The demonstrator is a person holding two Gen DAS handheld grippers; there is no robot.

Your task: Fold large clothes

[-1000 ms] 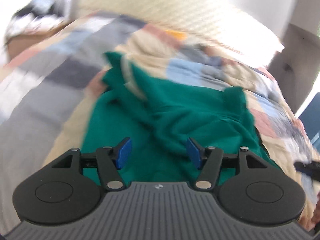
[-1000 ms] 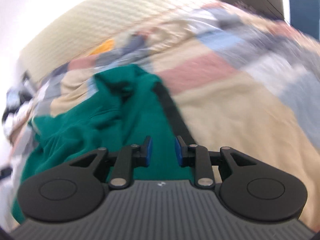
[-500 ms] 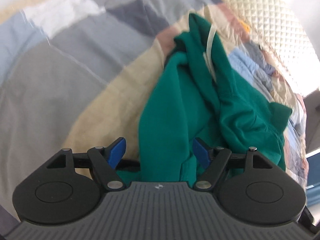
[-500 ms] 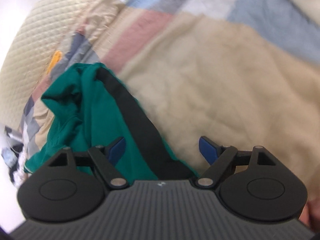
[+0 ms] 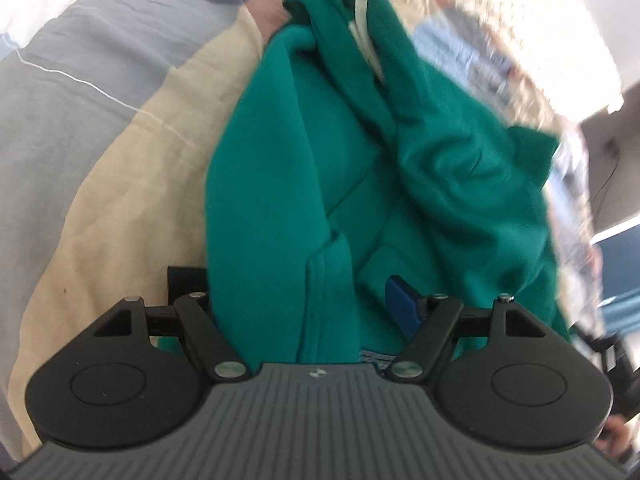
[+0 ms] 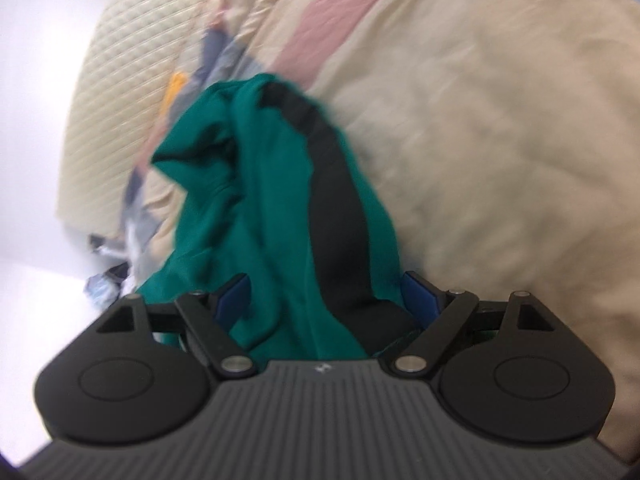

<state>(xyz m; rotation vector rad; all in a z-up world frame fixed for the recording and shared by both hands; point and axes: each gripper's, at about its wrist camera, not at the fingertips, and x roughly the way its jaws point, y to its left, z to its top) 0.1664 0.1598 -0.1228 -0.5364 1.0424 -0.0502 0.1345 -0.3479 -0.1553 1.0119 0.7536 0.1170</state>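
Green fleece hoodie [image 5: 360, 168] lies bunched lengthwise on the patchwork quilt [image 5: 100, 128], its near edge between both spread claws: left claw [image 5: 304, 308], right claw [image 6: 326, 296].

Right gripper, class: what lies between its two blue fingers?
Green garment fabric with its black stripe fills the gap of the right gripper, seen in the right wrist view; the pads stand apart.

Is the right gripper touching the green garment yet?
Cannot tell. In the right wrist view the green garment bunches up between the wide-open jaws of the right gripper, but blur hides any contact with the pads.
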